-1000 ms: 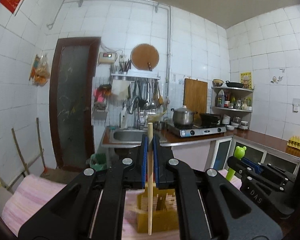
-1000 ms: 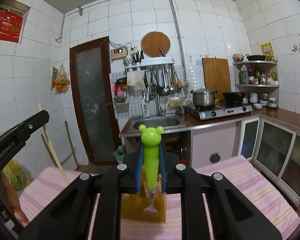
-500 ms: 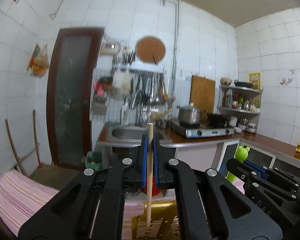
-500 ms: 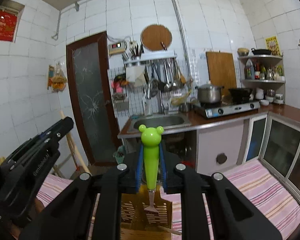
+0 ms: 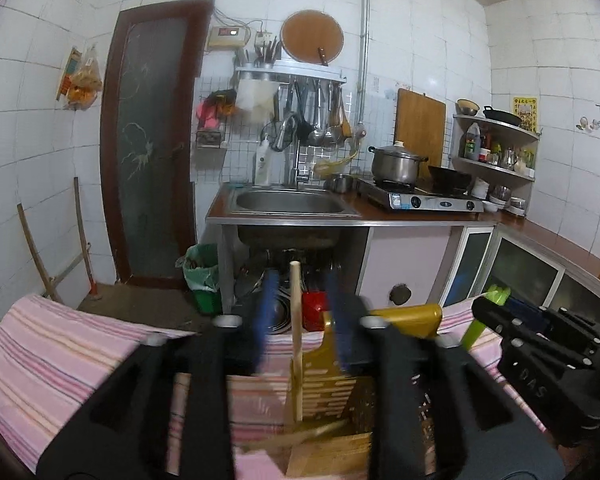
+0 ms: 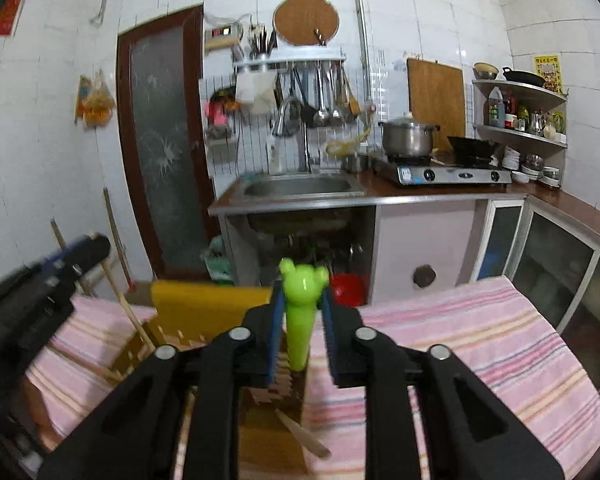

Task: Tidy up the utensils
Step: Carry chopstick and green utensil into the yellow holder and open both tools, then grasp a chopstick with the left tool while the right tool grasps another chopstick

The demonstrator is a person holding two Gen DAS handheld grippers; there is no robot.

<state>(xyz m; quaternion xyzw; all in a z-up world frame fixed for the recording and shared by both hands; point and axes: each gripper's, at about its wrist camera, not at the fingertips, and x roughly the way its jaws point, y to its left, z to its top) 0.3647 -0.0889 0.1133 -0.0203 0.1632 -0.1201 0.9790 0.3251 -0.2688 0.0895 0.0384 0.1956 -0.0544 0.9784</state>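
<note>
Both claws hang over the yellow slatted utensil holder (image 5: 332, 384) on the pink striped cloth (image 6: 480, 340), and both have just been opening. The left claw (image 5: 300, 312) has its blue pads spread, and the wooden chopstick (image 5: 297, 336) stands free between them, its lower end down in the holder. The right claw (image 6: 302, 320) is likewise parted; the green frog-headed utensil (image 6: 300, 316) stands upright between its pads, clear of both, its foot in the holder below.
</note>
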